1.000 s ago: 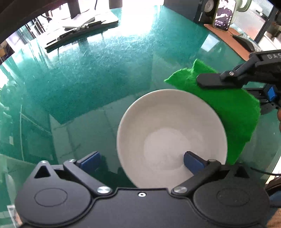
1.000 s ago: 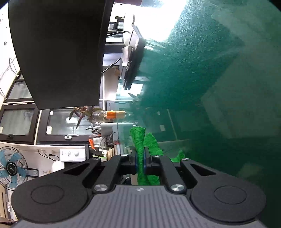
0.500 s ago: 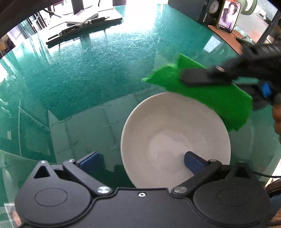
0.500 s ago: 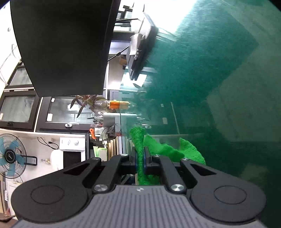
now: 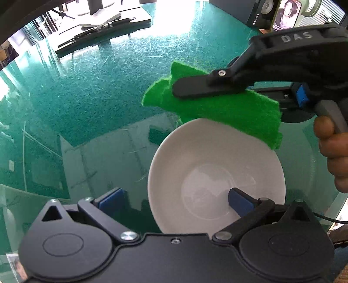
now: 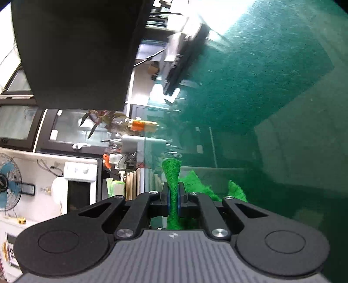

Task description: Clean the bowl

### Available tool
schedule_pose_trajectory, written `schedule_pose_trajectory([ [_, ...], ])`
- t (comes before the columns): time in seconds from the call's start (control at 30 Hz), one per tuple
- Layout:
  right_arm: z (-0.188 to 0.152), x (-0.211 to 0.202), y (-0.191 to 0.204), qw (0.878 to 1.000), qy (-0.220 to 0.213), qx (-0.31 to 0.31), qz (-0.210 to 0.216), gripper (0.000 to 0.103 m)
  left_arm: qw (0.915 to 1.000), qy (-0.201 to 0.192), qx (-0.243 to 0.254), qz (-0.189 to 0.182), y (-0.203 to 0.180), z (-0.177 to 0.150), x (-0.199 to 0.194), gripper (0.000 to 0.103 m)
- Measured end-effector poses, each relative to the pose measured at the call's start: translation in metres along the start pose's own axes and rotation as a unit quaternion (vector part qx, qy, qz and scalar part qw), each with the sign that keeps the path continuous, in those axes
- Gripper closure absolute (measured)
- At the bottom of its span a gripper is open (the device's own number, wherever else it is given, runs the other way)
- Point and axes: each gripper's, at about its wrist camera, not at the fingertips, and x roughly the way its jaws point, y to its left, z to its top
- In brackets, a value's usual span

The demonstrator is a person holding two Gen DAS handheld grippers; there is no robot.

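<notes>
A white bowl point(image 5: 217, 169) sits empty on the green glass table point(image 5: 97, 87), low and right of centre in the left wrist view. My left gripper point(image 5: 175, 201) is open and straddles the bowl's near-left rim, with one blue pad point(image 5: 238, 201) inside the bowl and the other point(image 5: 111, 200) outside it. My right gripper point(image 5: 180, 90) comes in from the right, shut on a green scouring pad point(image 5: 228, 111) that hangs over the bowl's far rim. In the right wrist view the right gripper point(image 6: 173, 191) pinches the scouring pad point(image 6: 171, 172) between its blue pads.
A person's hand point(image 5: 332, 152) holds the right gripper's handle at the right edge. A black board with pens point(image 5: 102, 28) lies at the table's far left. A phone point(image 5: 285, 13) and a dark speaker point(image 5: 254, 10) stand at the far right.
The right gripper has lifted the green scouring pad off the table and carried it left, over the bowl's far rim. The left gripper has stayed open around the bowl's near rim.
</notes>
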Motion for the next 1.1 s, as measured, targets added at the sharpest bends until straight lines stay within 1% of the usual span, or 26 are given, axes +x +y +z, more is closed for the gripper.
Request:
schedule_pose_trajectory([
  [0.13,-0.013,-0.036,-0.021,0.999,-0.013,0.046,0.007,0.095,1.0,-0.004,-0.007,0.002,-0.001,-0.001,-0.001,0.0],
  [0.2,-0.02,-0.05,-0.029,0.998,-0.013,0.057,0.0,0.095,0.9999,-0.007,-0.011,0.003,0.0,0.0,0.0,0.0],
  [0.3,-0.03,-0.06,-0.041,0.997,-0.009,0.071,-0.02,0.095,0.9999,-0.014,-0.009,0.003,-0.001,0.0,0.0,0.0],
  [0.37,-0.032,-0.057,-0.045,0.996,-0.013,0.082,-0.016,0.095,0.9999,-0.014,-0.009,0.003,-0.002,0.0,-0.001,0.0],
  [0.43,-0.028,-0.05,-0.042,0.997,-0.017,0.078,-0.011,0.095,0.9999,-0.015,-0.008,0.003,-0.003,-0.001,-0.001,0.0],
  [0.57,-0.008,-0.006,-0.019,1.0,0.005,0.028,0.008,0.095,0.9999,-0.014,-0.006,0.003,-0.002,0.001,0.0,0.0],
  [0.63,-0.007,0.001,-0.014,1.0,0.013,0.02,0.011,0.095,0.9999,-0.014,-0.005,0.003,-0.002,0.002,0.0,0.0],
  [0.73,-0.007,0.003,-0.011,1.0,0.018,0.016,0.009,0.095,0.9997,-0.023,-0.004,0.002,-0.001,0.0,0.0,0.0],
  [0.83,-0.009,-0.008,-0.018,1.0,0.008,0.028,0.003,0.095,0.9997,-0.02,-0.007,0.005,-0.002,-0.006,-0.003,0.0],
  [0.93,-0.012,-0.019,-0.024,0.999,-0.002,0.04,-0.002,0.095,0.9999,-0.017,0.001,0.001,-0.003,-0.009,-0.004,0.0],
  [0.97,-0.012,-0.022,-0.026,0.999,-0.005,0.044,-0.004,0.094,1.0,-0.007,-0.003,0.002,-0.003,-0.011,-0.005,0.0],
  [1.0,-0.013,-0.026,-0.028,0.999,-0.008,0.048,-0.005,0.094,1.0,-0.007,-0.003,0.003,-0.003,-0.011,-0.005,0.0],
  [1.1,-0.015,-0.024,-0.028,0.999,-0.009,0.048,-0.002,0.094,1.0,-0.008,-0.001,0.002,-0.003,-0.011,-0.005,0.0],
])
